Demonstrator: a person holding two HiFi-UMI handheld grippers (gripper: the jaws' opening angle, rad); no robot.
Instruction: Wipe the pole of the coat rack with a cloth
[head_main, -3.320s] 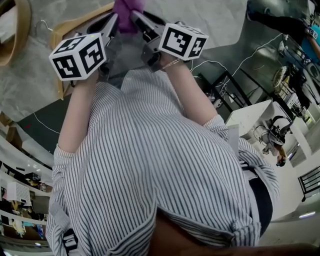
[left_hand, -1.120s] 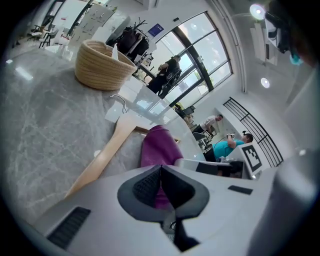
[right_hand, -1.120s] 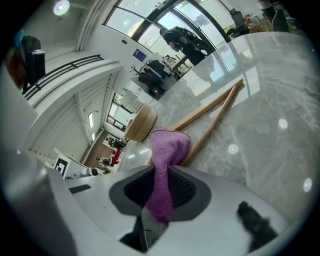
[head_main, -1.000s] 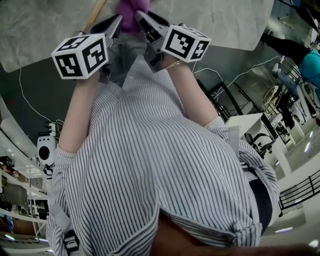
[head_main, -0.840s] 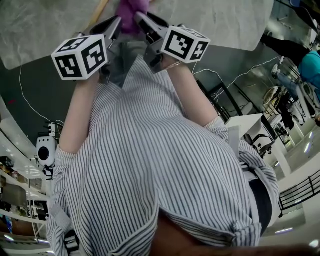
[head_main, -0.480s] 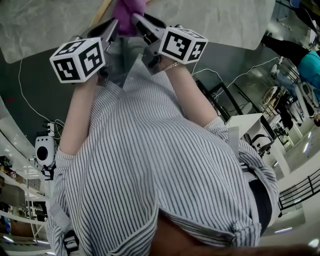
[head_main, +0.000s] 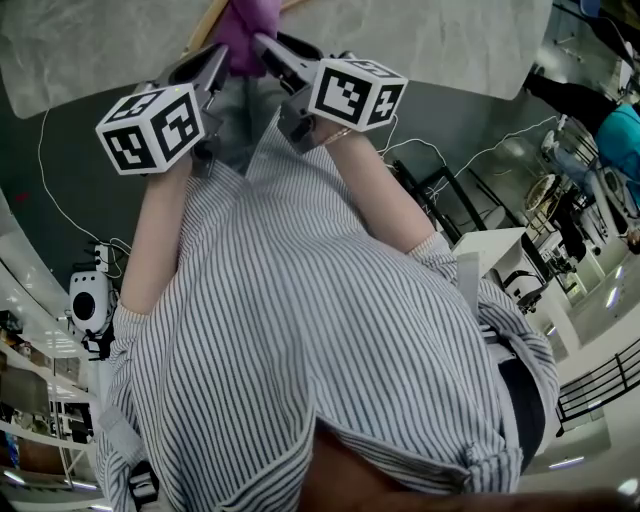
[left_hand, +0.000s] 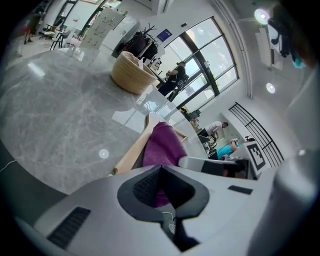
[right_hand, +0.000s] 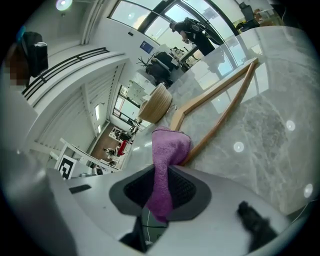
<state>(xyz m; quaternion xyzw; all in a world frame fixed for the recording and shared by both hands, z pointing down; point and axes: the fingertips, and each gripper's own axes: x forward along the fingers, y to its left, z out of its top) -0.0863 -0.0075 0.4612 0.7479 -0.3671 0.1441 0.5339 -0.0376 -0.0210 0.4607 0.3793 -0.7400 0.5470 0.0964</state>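
Note:
A purple cloth (head_main: 243, 28) is bunched round a light wooden pole (head_main: 203, 25) of the coat rack at the top of the head view. Both grippers hold it from opposite sides. My left gripper (head_main: 214, 62) is shut on the cloth (left_hand: 162, 146), which hugs the pole (left_hand: 131, 156) just beyond its jaws. My right gripper (head_main: 266, 50) is shut on a hanging fold of the same cloth (right_hand: 167, 152), with the pole (right_hand: 216, 125) slanting away behind it and a second wooden arm (right_hand: 212, 90) branching off.
A wicker basket (left_hand: 131, 75) stands on the pale marble floor (left_hand: 55, 115) beyond the rack. People (left_hand: 176, 75) work in the distance near tall windows. White tables (head_main: 498, 240), black stands and cables (head_main: 450, 180) lie to the right on the dark floor.
Both grippers with the cloth have shifted slightly up and to the left along the pole. Since 3.3 s ago the head view's background has swung away from the basket.

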